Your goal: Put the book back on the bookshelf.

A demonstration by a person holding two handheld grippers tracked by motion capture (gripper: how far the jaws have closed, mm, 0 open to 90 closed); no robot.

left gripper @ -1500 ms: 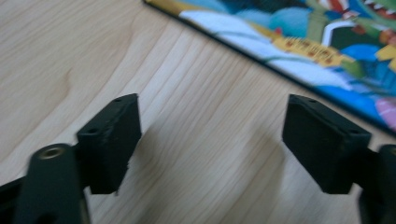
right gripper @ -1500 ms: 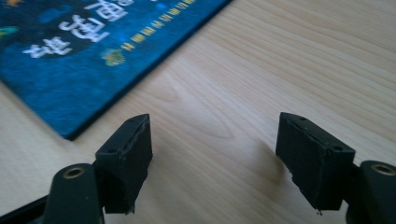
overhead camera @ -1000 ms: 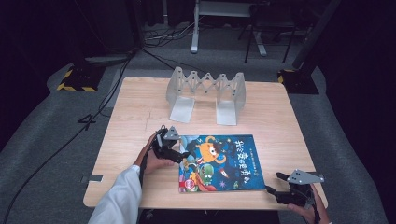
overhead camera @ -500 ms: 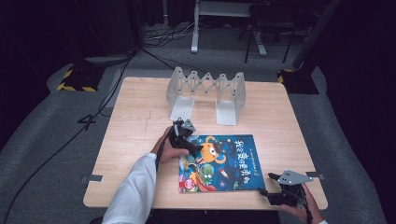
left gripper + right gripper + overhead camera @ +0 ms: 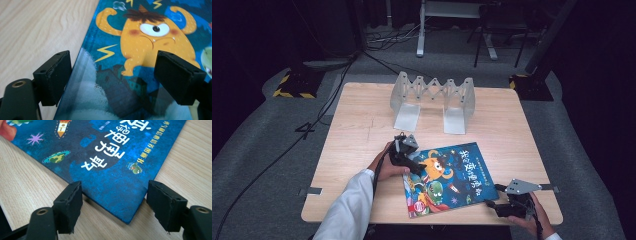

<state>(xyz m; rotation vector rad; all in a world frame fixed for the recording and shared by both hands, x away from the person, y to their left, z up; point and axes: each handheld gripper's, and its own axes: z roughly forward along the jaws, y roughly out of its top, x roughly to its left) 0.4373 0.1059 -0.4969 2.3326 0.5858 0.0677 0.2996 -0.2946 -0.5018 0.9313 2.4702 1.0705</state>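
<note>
A picture book [image 5: 447, 177] with a blue cover and an orange monster lies flat near the front of the wooden table [image 5: 357, 130]. My left gripper [image 5: 418, 167] stands open low over its left edge. In the left gripper view [image 5: 113, 60] one jaw hangs beside the book [image 5: 140, 45] over bare wood and the other over the cover. My right gripper [image 5: 493, 199] is open at the near right corner. Its jaws [image 5: 115, 187] straddle that corner of the book [image 5: 107, 157] without touching it, and they have just been closing a little.
A grey folding rack [image 5: 432, 97] with two flat feet stands at the back middle of the table. A person's hand and white sleeve [image 5: 349, 205] reach in at the front left. Cables and yellow-black floor blocks [image 5: 292, 85] lie beyond the table's left edge.
The left hand has moved right and a little nearer, from the bare wood beside the book onto its left edge. The right gripper has stayed at the near right corner.
</note>
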